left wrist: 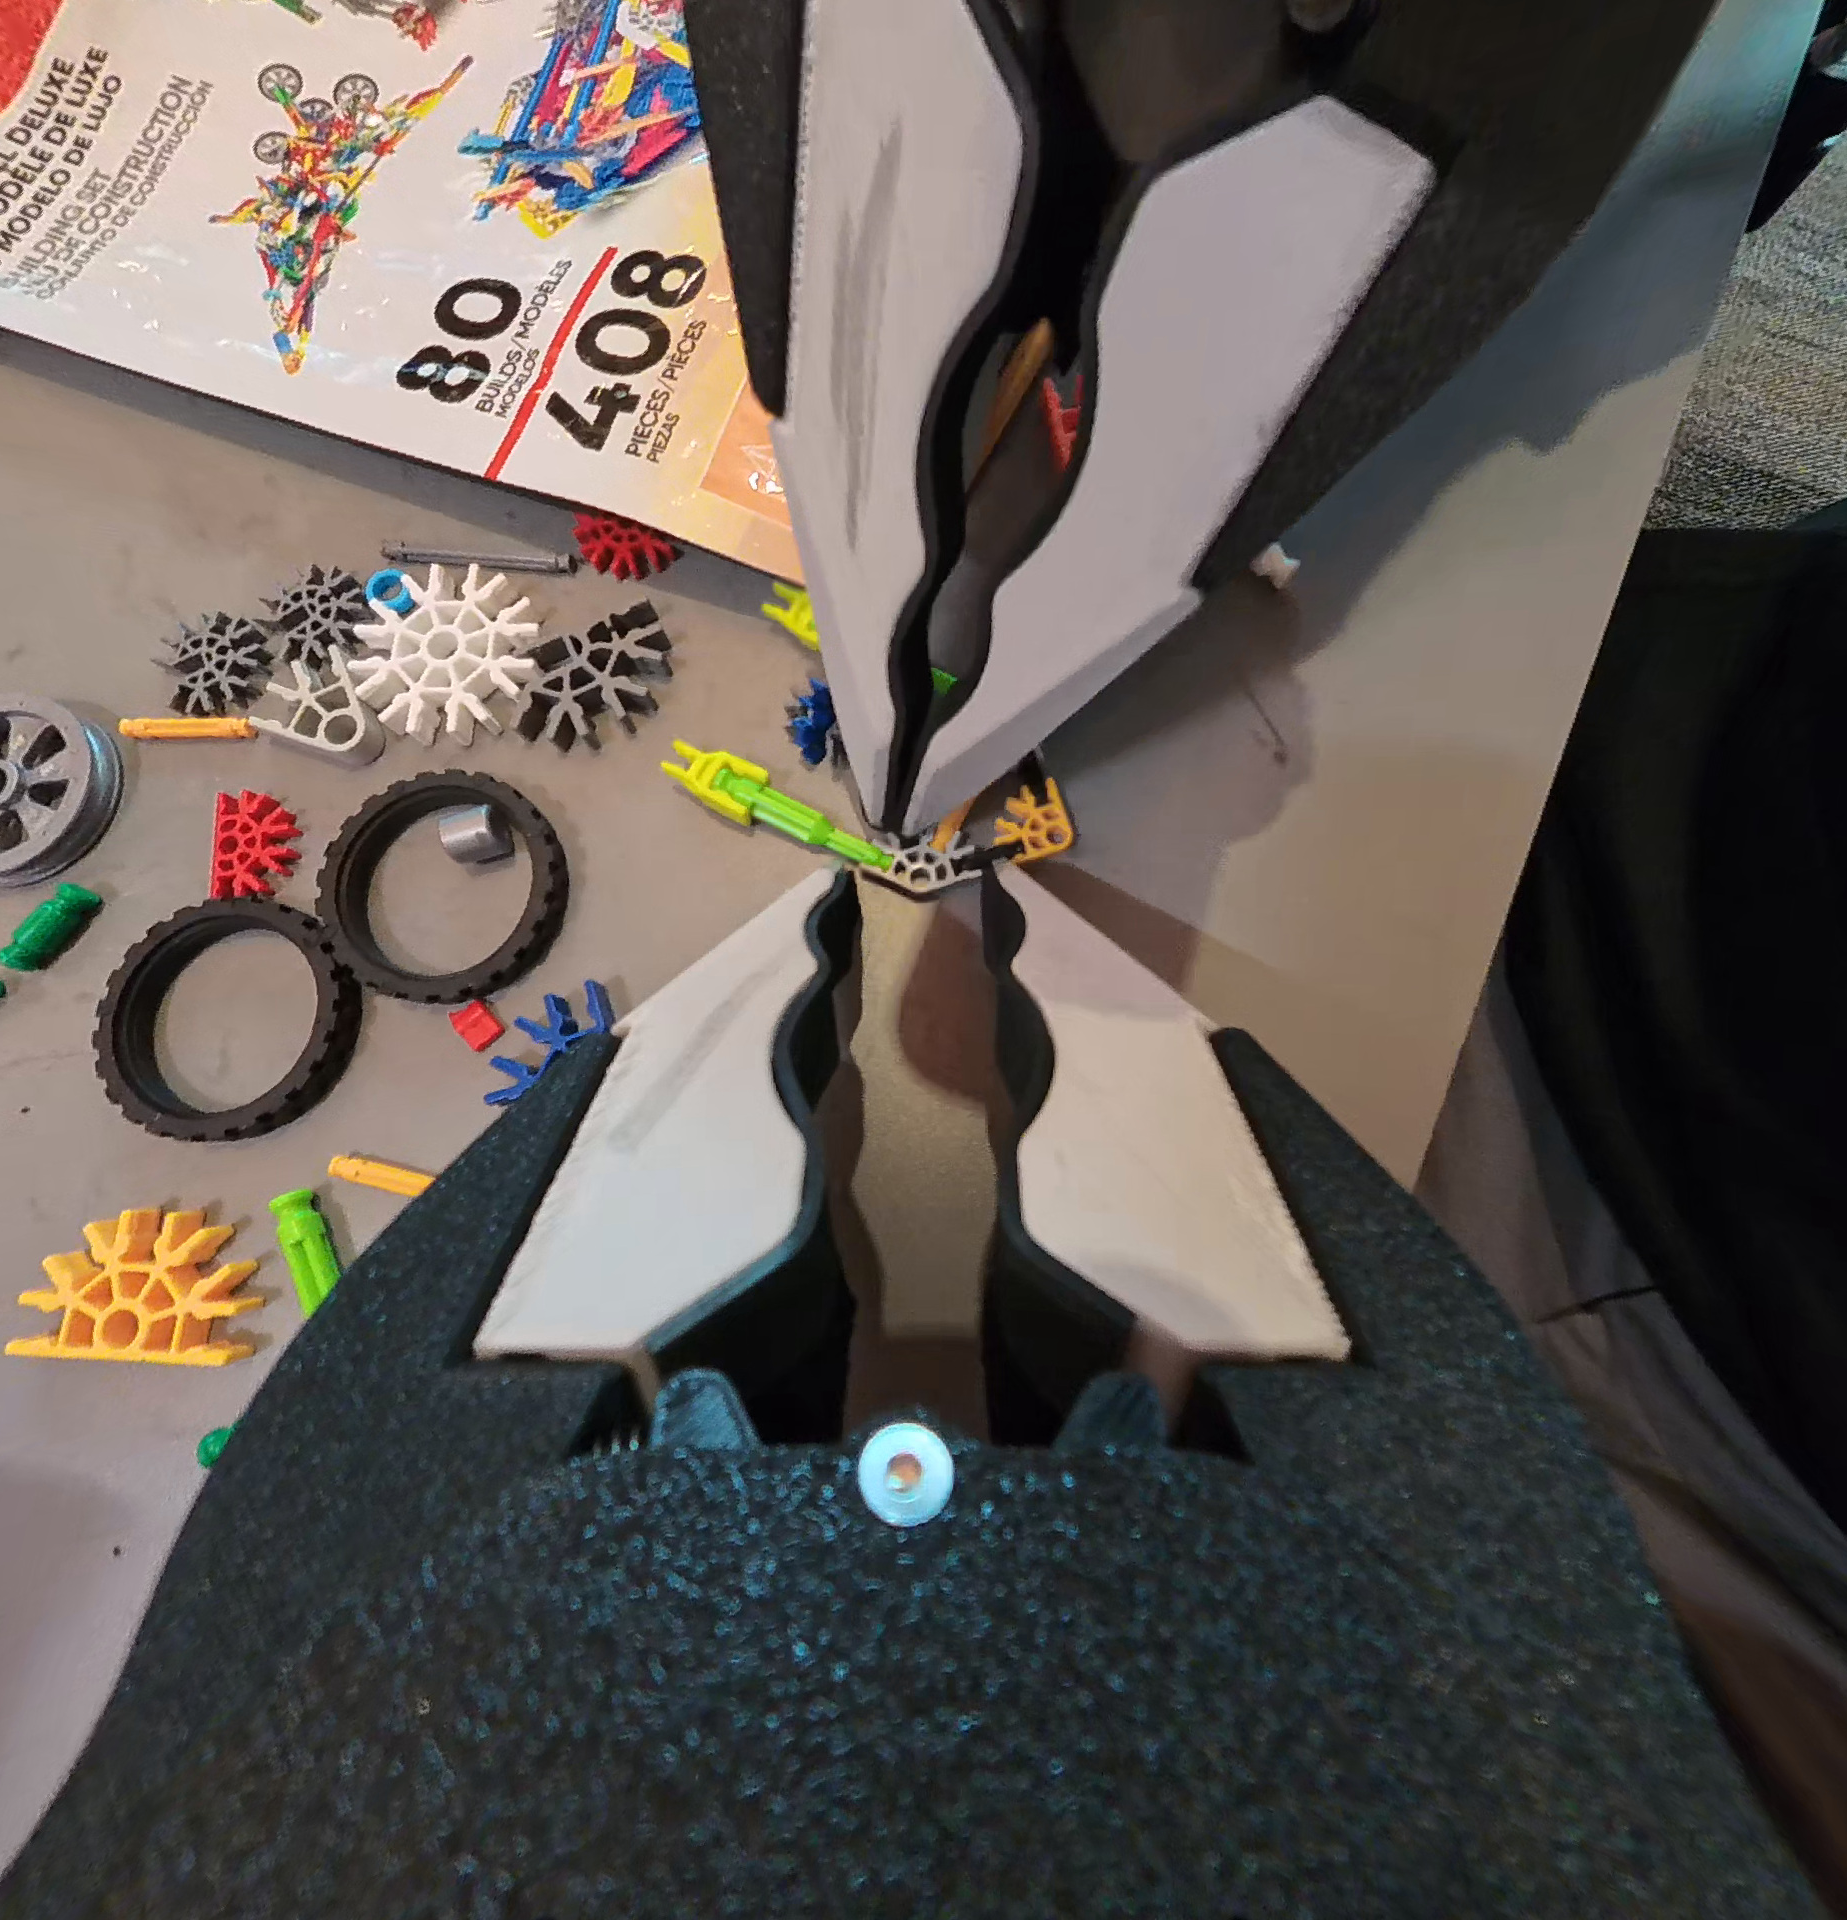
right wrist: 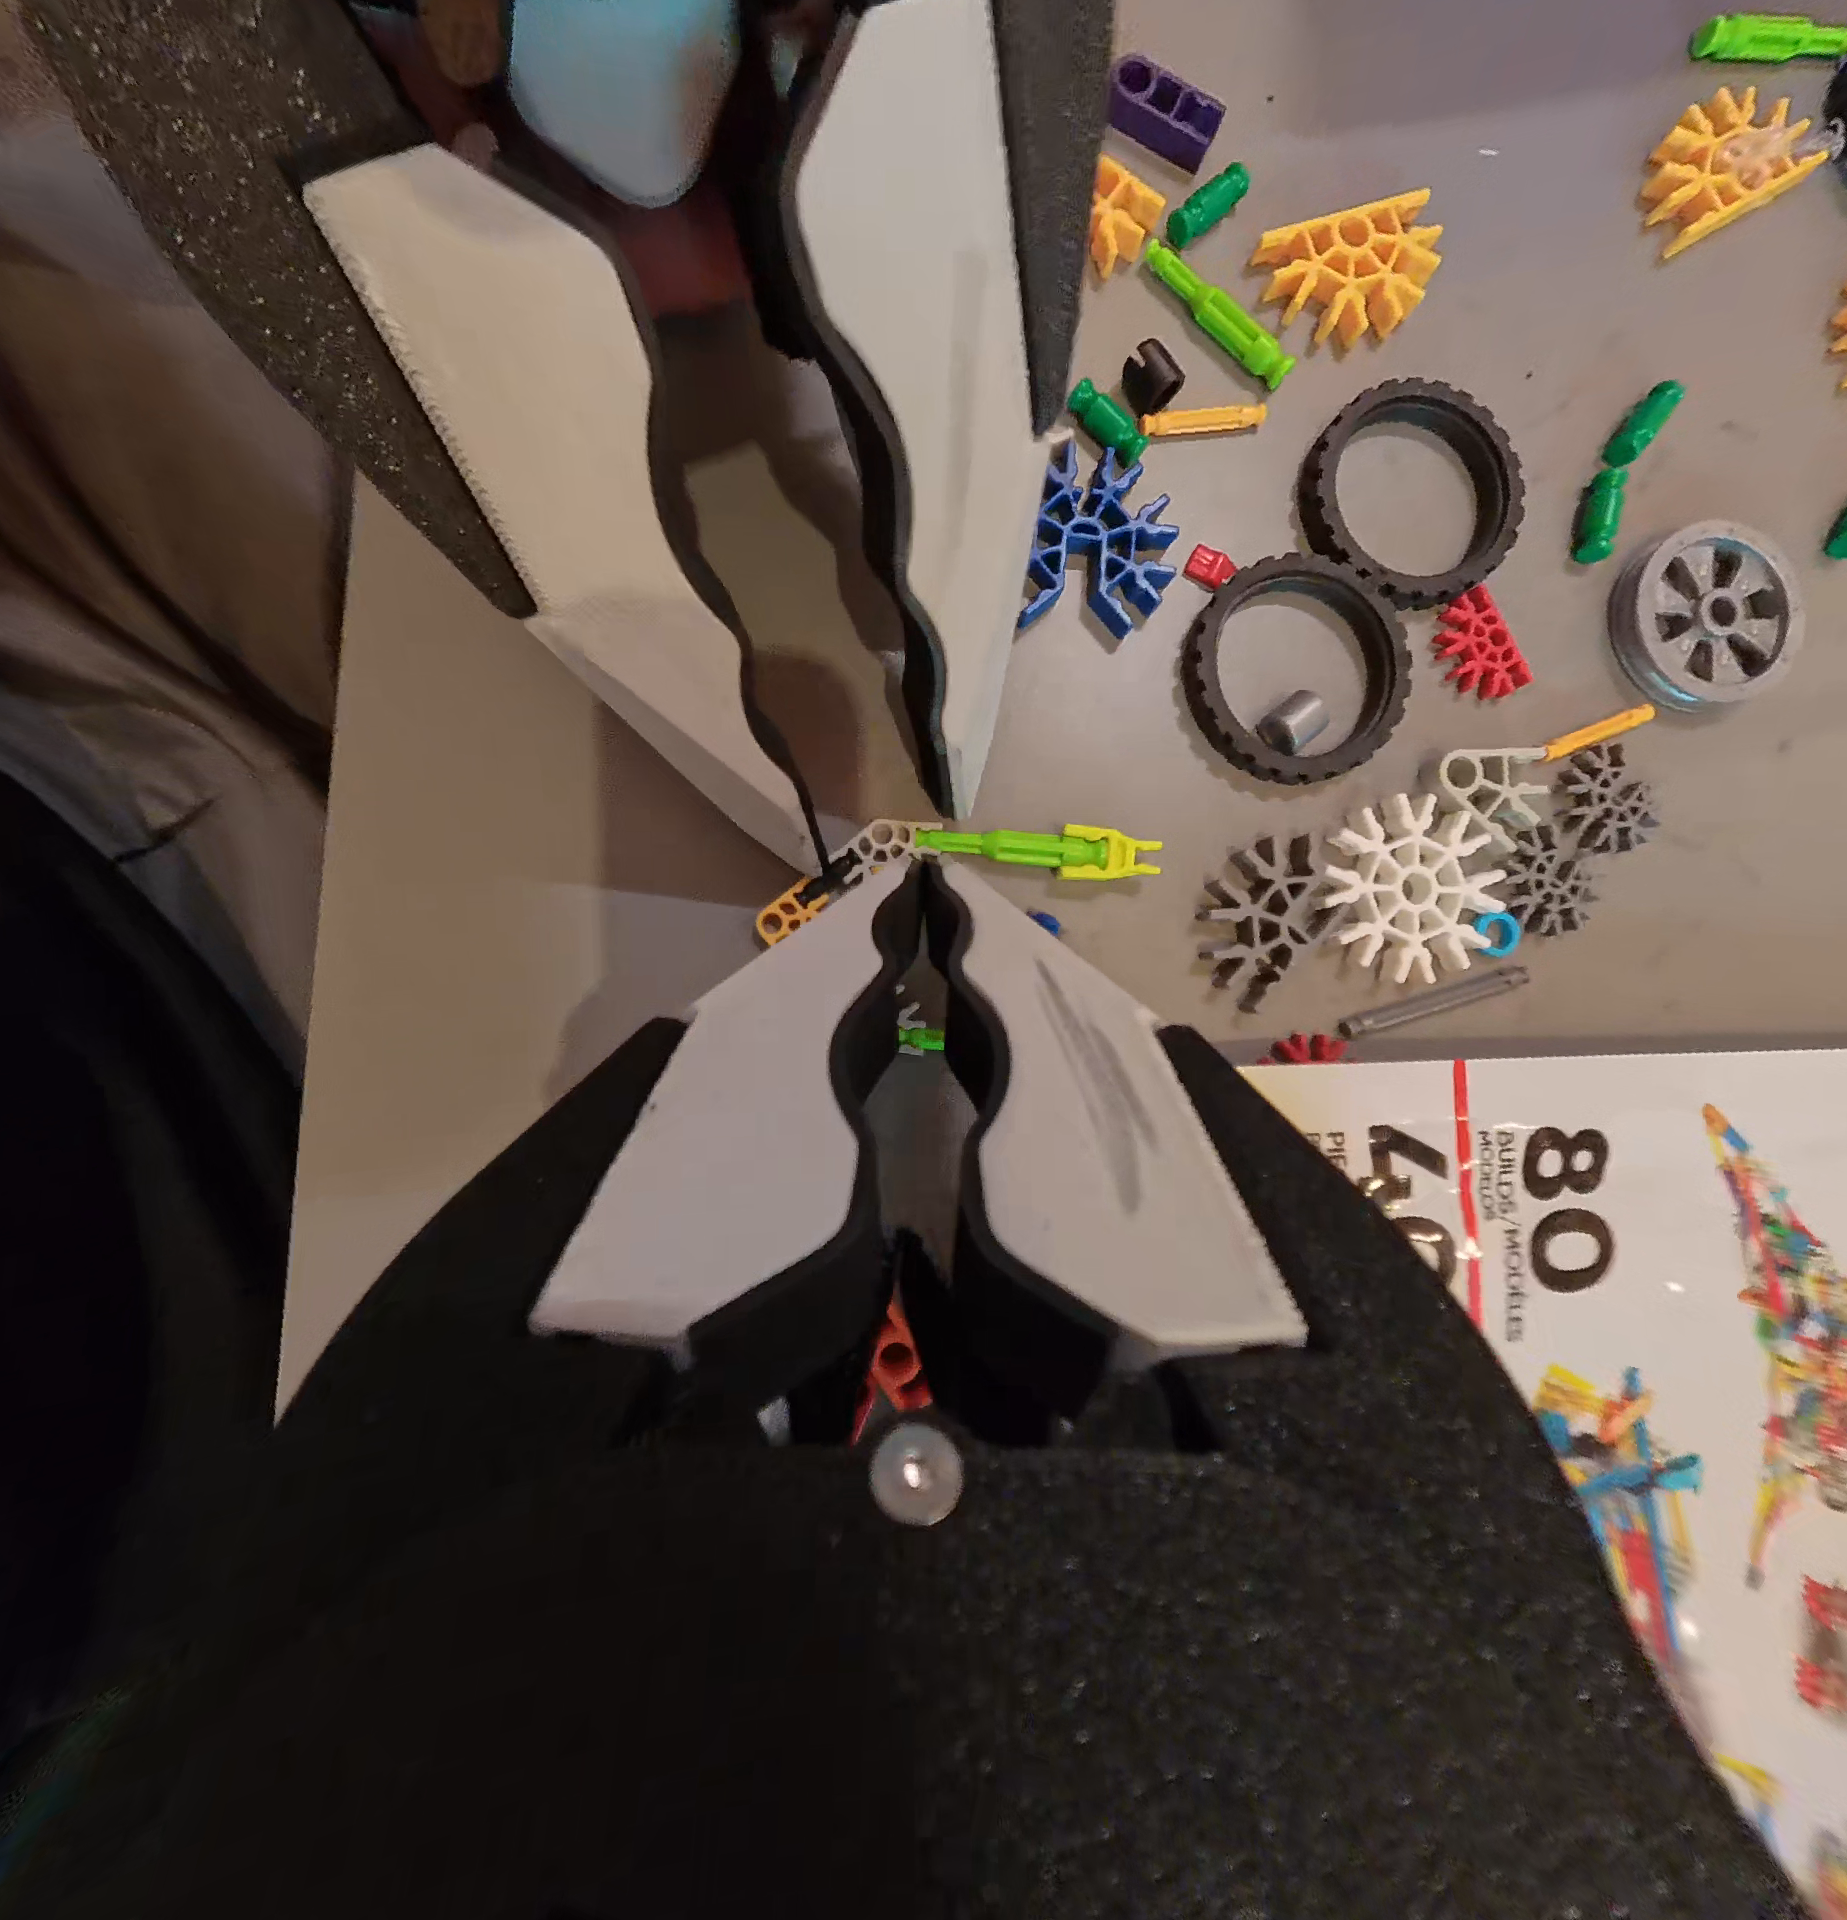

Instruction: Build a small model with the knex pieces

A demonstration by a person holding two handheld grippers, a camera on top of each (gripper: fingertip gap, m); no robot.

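A small assembly sits between both grippers: a grey connector joined to a light green rod with a yellow-green clip on its far end, and by a short black rod to an orange connector. My right gripper is shut, its tips pinching the grey connector where the green rod enters. It reaches in from the top of the left wrist view. My left gripper is open, its tips on either side of the grey connector, not closed on it.
Loose parts lie on the grey table: two black tyres, a grey wheel hub, a white snowflake connector, dark grey, red, blue and yellow connectors, green rods. A printed box lies beyond them. The table edge runs close by the grippers. Left and right tips are no more than a few centimetres apart.
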